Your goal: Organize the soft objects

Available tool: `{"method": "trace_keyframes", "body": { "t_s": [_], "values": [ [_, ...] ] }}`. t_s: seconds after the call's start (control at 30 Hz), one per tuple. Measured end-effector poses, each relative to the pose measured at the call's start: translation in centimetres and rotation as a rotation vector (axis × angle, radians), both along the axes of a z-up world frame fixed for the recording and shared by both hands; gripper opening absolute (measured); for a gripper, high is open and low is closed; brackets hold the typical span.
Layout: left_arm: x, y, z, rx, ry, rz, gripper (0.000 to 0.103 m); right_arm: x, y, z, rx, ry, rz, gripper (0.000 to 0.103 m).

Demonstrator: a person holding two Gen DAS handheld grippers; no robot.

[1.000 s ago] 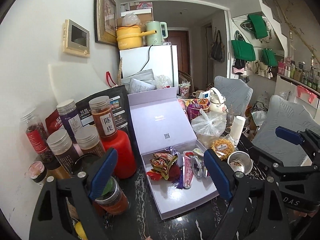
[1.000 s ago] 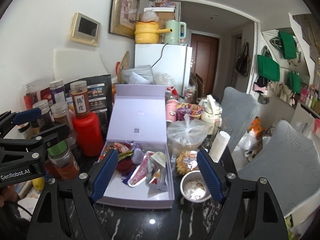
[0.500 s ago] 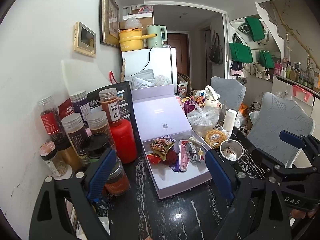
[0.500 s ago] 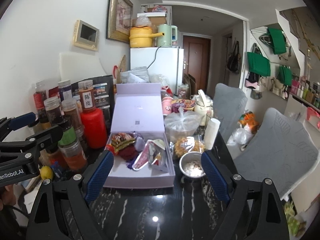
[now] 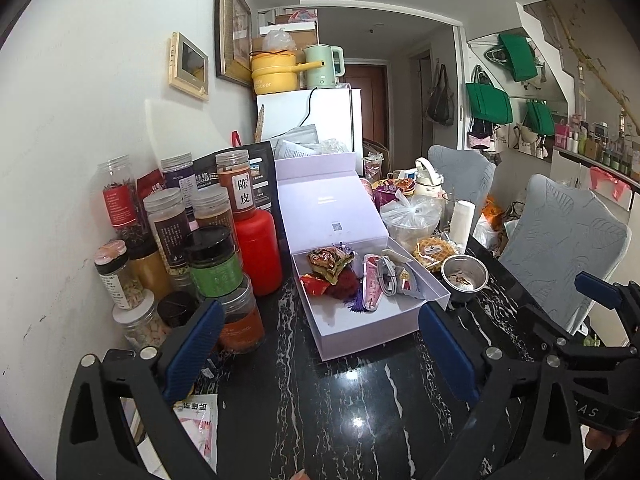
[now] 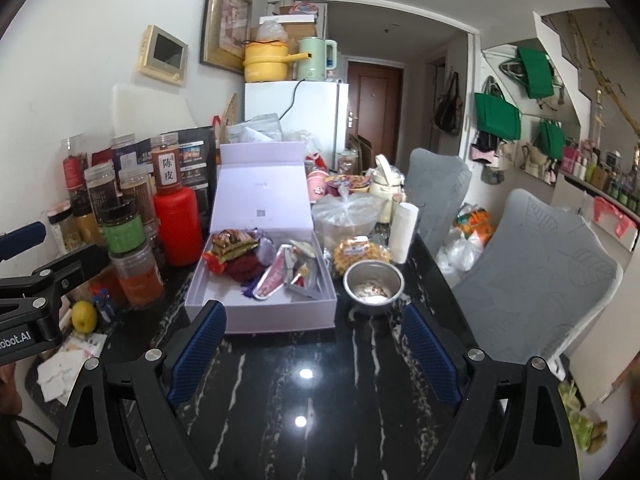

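An open lavender box [image 5: 352, 330] [image 6: 248, 312] sits on the black marble table, its lid standing up behind it. Inside lie soft things: a colourful embroidered sachet [image 5: 330, 261] [image 6: 232, 241], a dark red tassel [image 5: 344, 282] [image 6: 242, 266], a purple tassel [image 5: 358, 302] and pink and silver pouches [image 5: 374, 284] [image 6: 288, 274]. My left gripper [image 5: 318, 354] is open and empty, held back from the box's near edge. My right gripper [image 6: 314, 356] is open and empty, also in front of the box. The right gripper also shows in the left wrist view [image 5: 596, 286].
Many spice jars [image 5: 172, 220] and a red canister [image 5: 256, 250] crowd the left side by the wall. A steel bowl [image 6: 374, 286], a wrapped waffle [image 6: 360, 254], a plastic bag [image 6: 346, 220] and a paper roll [image 6: 404, 232] stand right of the box. Grey chairs [image 6: 532, 280] stand at the right.
Both grippers have pulled back from the box and risen; the box looks smaller and farther. More bare table shows in front. Both stay open and empty.
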State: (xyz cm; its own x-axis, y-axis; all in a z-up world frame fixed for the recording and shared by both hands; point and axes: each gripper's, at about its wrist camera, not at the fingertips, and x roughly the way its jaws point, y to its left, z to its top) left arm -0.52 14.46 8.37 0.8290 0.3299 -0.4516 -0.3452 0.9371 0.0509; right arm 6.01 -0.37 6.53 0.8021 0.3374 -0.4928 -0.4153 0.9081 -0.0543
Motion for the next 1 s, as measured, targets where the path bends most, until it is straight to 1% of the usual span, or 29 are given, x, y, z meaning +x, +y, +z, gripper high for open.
{"method": "trace_keyframes", "body": {
  "t_s": [0.13,0.23,0.37,0.5,0.63,0.8,1.0],
  "values": [
    [-0.9,-0.2,-0.8,-0.012,0.016,0.002,0.099,-1.4,-0.1,-0.8,-0.003,0.003,-0.027,0.091],
    [-1.8,-0.5,-1.3,-0.009,0.012,0.007,0.099,-2.3,-0.3,-1.4,-0.004,0.004,-0.037,0.091],
    [-2.6,-0.8,-1.6,0.005,0.016,0.028,0.099,-2.9,-0.4,-2.1,0.005,0.022,-0.029,0.091],
    [-3.2,-0.9,-2.0,-0.003,0.017,0.025,0.099,-3.7,-0.8,-2.2,0.018,0.02,-0.026,0.091],
    [-3.4,-1.1,-2.4,-0.009,0.02,0.018,0.099,-4.2,-1.1,-2.4,0.021,0.021,-0.032,0.091],
    [-3.4,-1.2,-2.8,0.002,0.024,0.022,0.099,-4.3,-1.3,-2.8,0.021,0.023,-0.051,0.091],
    [-3.4,-1.1,-3.3,-0.017,0.029,0.018,0.099,-4.6,-1.7,-3.2,0.028,0.032,-0.05,0.091]
  ]
}}
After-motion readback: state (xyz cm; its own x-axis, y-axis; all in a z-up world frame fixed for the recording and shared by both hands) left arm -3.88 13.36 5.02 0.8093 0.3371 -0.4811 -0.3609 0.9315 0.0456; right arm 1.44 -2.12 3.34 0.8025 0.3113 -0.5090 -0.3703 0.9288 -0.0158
